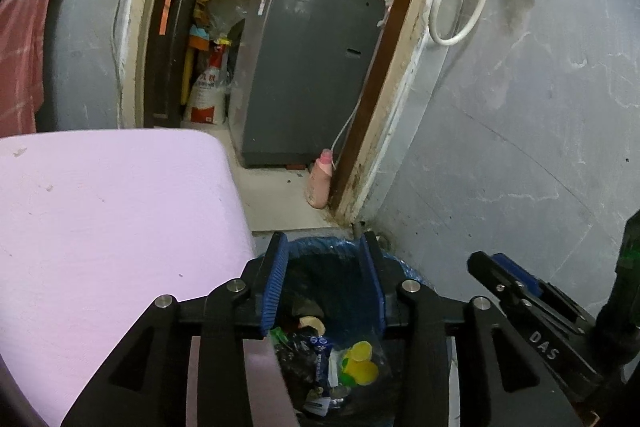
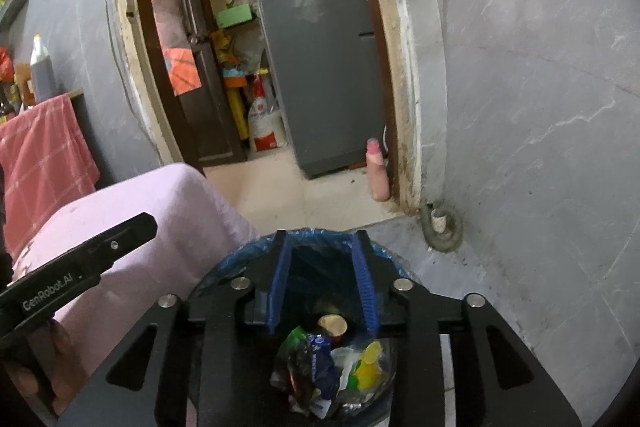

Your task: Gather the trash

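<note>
Both grippers hover over blue-lined bin (image 2: pixel 224 267), L gripper (image 1: pixel 326 281) and R gripper (image 2: pixel 322 279) each part-open, nothing between pads. Trash (image 2: pixel 320 363) (wrappers, yellow bits) lies inside the bin, below jaws. Pink-covered surface (image 1: pixel 112 211) just beside bin.

Both tools tip downward side by side. The left gripper (image 1: pixel 326 283), black with blue ribbed pads, holds its jaws apart with nothing pinched between them. Just to its right, the matching right gripper (image 2: pixel 322 281) stands equally parted, empty too. A hand (image 2: pixel 44 367) clasps the left handle.
</note>
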Demonstrator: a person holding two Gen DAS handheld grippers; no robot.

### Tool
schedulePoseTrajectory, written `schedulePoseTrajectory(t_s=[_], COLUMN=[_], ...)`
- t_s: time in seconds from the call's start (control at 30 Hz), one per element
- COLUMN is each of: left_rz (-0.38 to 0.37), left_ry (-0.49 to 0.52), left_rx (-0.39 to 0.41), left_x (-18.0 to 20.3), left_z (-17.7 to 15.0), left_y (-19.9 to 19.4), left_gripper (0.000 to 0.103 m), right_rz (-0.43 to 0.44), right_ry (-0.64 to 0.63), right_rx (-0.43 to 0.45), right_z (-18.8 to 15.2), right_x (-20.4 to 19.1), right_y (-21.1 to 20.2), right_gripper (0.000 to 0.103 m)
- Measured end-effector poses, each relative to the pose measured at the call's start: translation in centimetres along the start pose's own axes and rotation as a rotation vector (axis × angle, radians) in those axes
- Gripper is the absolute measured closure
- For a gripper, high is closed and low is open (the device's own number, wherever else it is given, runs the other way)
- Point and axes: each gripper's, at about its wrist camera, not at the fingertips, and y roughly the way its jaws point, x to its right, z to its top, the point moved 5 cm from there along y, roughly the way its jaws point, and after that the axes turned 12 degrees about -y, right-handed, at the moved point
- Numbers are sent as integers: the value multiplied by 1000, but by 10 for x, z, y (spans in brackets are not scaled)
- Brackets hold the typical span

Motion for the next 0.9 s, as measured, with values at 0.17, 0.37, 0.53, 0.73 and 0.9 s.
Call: schedulePoseTrajectory(t_s=[0.17, 0.37, 0.53, 0.73, 0.9], left_rz=[5, 18, 26, 14, 17], left_ry=[14, 27, 34, 16, 14], left_rx=[36, 98, 144, 157, 189], left_x=[1, -1, -9, -22, -30], left_z=[9, 19, 26, 27, 24], left_y=[-19, -53, -87, -127, -168], left_gripper=[57, 39, 26, 17, 14], right_rz=[0, -10, -6, -7, -3], right_ry=[15, 10, 11, -6, -11], right_rx=[78, 145, 159, 190, 200], right_z=[14, 28, 36, 43, 41], right_x=[-4, -13, -21, -38, -53], right_y=[-25, -53, -74, -112, -139], right_gripper=[55, 32, 23, 7, 0])
